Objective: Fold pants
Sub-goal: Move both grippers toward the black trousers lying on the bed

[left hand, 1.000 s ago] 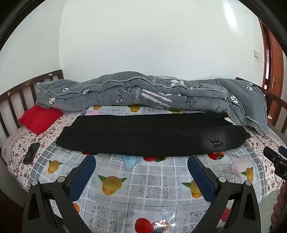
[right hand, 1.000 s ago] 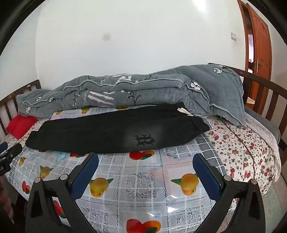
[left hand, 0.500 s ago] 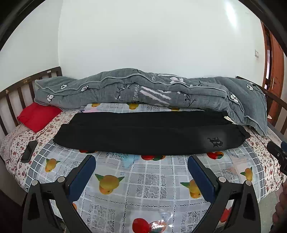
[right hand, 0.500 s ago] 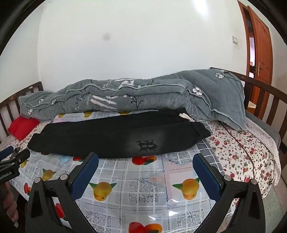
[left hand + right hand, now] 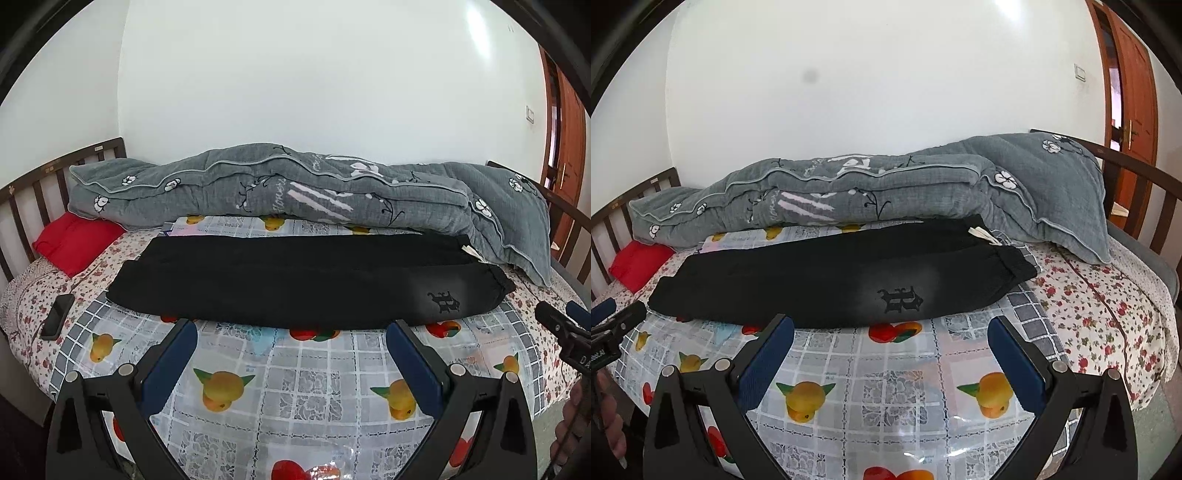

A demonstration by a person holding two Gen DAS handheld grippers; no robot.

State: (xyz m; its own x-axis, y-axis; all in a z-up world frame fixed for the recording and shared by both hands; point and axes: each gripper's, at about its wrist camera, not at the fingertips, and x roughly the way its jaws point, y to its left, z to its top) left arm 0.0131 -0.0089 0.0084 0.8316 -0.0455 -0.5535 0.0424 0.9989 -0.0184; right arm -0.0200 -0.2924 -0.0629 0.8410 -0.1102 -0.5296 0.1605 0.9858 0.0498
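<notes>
Black pants lie flat across the bed, folded lengthwise, waistband with a white drawstring at the right and leg ends at the left. A black emblem marks the near right part. My left gripper is open and empty, held above the fruit-print sheet just short of the pants' near edge. My right gripper is open and empty, close to the near edge by the emblem. Each gripper shows at the edge of the other's view: the right one, the left one.
A grey quilt lies rolled along the wall behind the pants. A red pillow and a black phone lie at the left. Wooden rails close both bed ends. A door stands at the right.
Both grippers have dropped a little and come closer to the bed; the pants look lower and nearer in both views. The pants have not moved. Both stay open.
</notes>
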